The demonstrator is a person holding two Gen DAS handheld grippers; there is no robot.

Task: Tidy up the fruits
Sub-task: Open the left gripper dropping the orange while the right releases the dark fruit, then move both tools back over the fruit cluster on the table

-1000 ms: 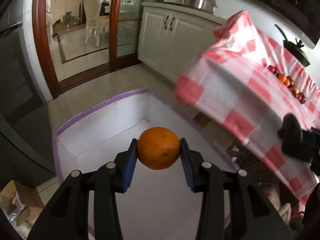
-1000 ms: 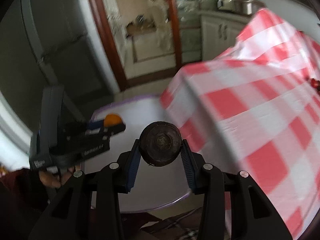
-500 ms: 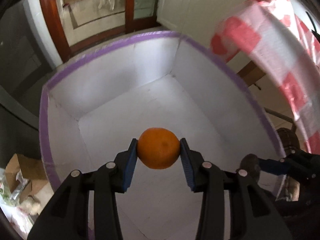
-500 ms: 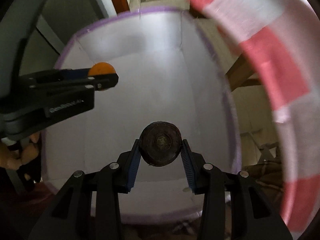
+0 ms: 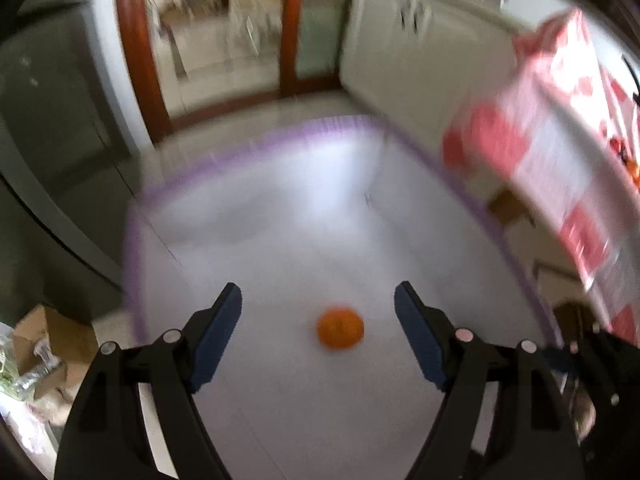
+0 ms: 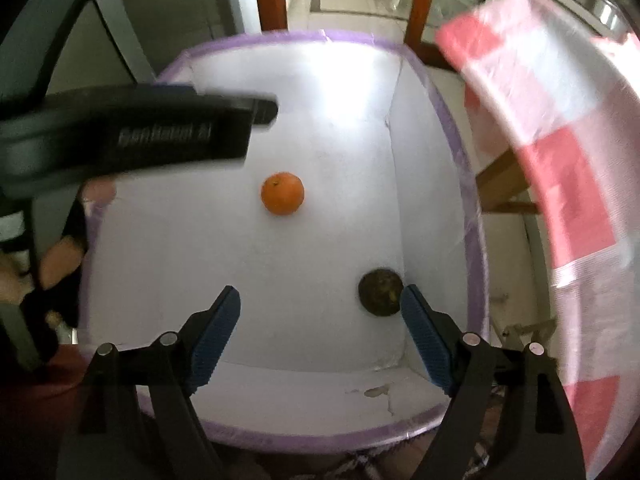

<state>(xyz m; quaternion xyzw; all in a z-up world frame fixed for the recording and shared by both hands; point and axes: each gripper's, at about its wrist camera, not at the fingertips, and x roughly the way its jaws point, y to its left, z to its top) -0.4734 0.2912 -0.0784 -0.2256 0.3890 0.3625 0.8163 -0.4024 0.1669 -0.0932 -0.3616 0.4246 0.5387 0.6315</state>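
Observation:
An orange lies on the floor of a white box with a purple rim; it also shows in the right wrist view. A dark round fruit lies near the box's right wall. My left gripper is open and empty above the orange; its body shows at the left of the right wrist view. My right gripper is open and empty above the box, its right finger close to the dark fruit.
A table with a red and white checked cloth stands right of the box, with more fruit on top. White cabinets and a wood-framed glass door lie beyond. A cardboard box sits at the left.
Both grippers have opened and let go of their fruit. The orange and the dark fruit now lie on the box floor. The left gripper has lifted; its view is blurred.

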